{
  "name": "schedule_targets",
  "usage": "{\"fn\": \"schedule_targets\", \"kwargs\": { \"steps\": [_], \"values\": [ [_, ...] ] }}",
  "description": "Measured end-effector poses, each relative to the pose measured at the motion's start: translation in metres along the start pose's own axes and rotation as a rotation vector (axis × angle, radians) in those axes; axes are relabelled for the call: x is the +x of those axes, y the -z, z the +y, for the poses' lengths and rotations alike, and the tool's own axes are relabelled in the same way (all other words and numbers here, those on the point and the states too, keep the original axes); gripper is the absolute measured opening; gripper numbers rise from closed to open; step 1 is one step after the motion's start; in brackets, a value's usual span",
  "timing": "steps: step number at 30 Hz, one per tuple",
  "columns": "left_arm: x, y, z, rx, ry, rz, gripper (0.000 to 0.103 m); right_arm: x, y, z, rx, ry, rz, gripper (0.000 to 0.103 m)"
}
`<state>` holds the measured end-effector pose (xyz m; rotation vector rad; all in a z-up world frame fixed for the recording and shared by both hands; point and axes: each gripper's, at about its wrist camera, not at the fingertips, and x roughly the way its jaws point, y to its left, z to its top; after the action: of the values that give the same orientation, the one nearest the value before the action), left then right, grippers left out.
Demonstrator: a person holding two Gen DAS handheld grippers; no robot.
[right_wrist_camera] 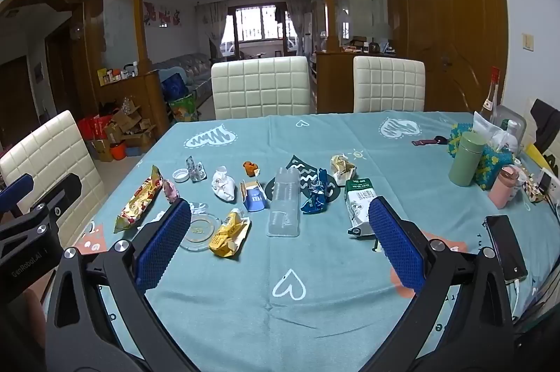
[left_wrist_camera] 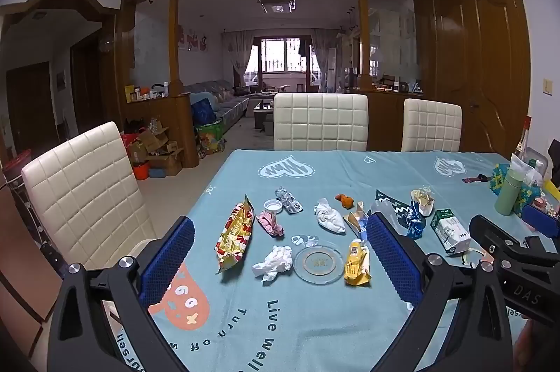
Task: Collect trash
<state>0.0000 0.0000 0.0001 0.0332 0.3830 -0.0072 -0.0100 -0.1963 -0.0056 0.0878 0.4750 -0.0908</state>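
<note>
Since nothing is collected yet, I hold both tongs, left tongs (left_wrist_camera: 280,256) and right tongs (right_wrist_camera: 280,232), spread empty above the desk's (right_wrist_camera: 315,319) near edge, facing the wrappers.

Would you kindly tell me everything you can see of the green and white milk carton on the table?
The milk carton is a small green and white box that looks like coated card, with green print at its far end and a drawing on its white side. It lies flat on the blue tablecloth, its length running toward the camera, somewhat crushed. A blue foil wrapper lies just left of it; whether they touch is unclear.
</note>
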Motion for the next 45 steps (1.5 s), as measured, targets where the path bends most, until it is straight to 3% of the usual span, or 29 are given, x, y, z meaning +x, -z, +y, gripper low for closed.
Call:
{"fn": "schedule_targets", "kwargs": {
  "steps": [45],
  "values": [
    [0.0004, 0.0005, -0.0023, 0.007, 0.011, 0.017, 0.096, 0.0002, 0.0023, 0.0015, 0.006, -0.003, 0.001, 0.1]
  ]
}}
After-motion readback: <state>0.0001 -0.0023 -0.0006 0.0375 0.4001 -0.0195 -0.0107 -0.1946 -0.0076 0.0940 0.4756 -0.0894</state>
